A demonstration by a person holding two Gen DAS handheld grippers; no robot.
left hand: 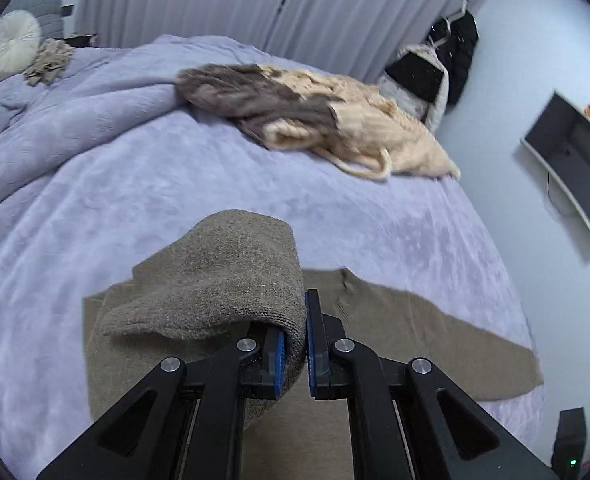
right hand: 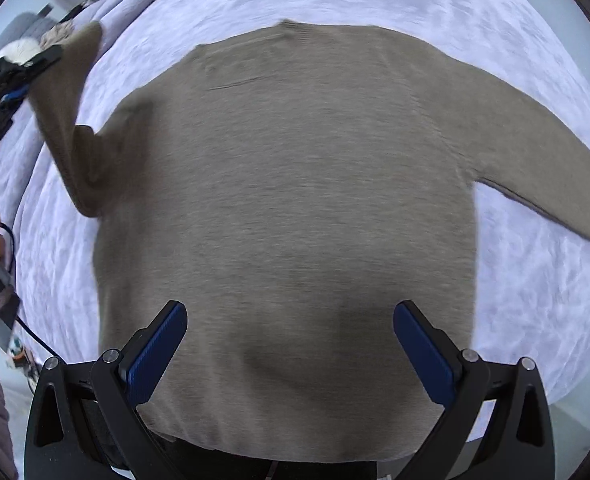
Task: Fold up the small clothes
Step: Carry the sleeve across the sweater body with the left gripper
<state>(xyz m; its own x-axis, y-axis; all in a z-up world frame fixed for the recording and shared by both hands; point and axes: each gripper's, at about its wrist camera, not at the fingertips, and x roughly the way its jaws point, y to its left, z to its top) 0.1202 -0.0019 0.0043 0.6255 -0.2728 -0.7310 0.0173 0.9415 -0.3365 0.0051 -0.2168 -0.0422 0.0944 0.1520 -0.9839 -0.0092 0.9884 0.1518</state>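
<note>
A taupe knit sweater (right hand: 287, 200) lies flat on the lavender bedspread (right hand: 515, 300), its right sleeve (right hand: 535, 168) spread out to the side. My left gripper (left hand: 295, 344) is shut on the end of the left sleeve (left hand: 215, 280) and holds it lifted above the sweater's body; the raised sleeve also shows in the right wrist view (right hand: 71, 120), with the left gripper (right hand: 23, 68) at the left edge. My right gripper (right hand: 291, 352) is open and empty, hovering over the sweater's lower body near the hem.
A pile of grey and cream knitwear (left hand: 307, 112) lies further up the bed. A round white cushion (left hand: 9, 46) and a small crumpled garment (left hand: 49, 60) sit at the far left. A wall-mounted screen (left hand: 575, 160) and hanging dark clothes (left hand: 451, 52) are right.
</note>
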